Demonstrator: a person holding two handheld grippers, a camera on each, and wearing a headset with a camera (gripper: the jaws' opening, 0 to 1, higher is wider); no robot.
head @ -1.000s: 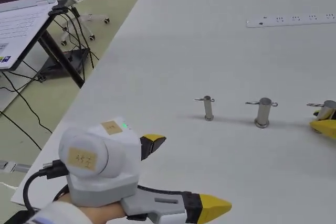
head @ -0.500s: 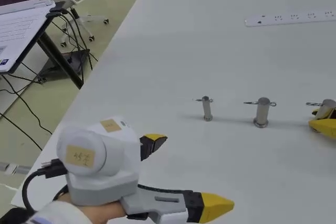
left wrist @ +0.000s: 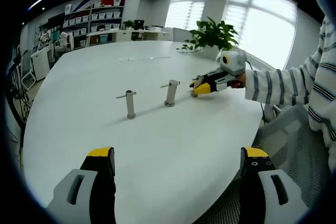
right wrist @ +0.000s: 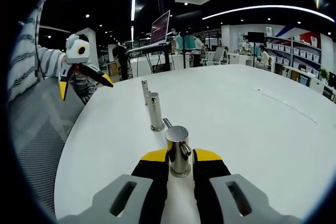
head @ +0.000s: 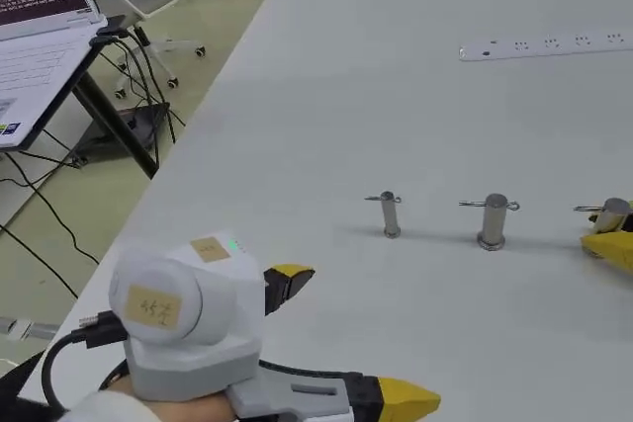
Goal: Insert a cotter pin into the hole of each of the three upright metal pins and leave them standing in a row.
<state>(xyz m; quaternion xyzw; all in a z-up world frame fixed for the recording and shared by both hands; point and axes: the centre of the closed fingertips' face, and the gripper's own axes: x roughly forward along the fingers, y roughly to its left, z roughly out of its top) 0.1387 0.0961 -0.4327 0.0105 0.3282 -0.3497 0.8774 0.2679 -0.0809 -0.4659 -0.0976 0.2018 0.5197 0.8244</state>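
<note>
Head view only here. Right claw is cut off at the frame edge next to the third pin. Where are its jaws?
Observer: In the right gripper view, the right claw straddles the third pin, one jaw close on each side of its base. I cannot tell whether they touch it.
Operator: Pin upright, in line?
Observer: Upright. From that view the middle pin and the far pin stand in one line behind it.
</note>
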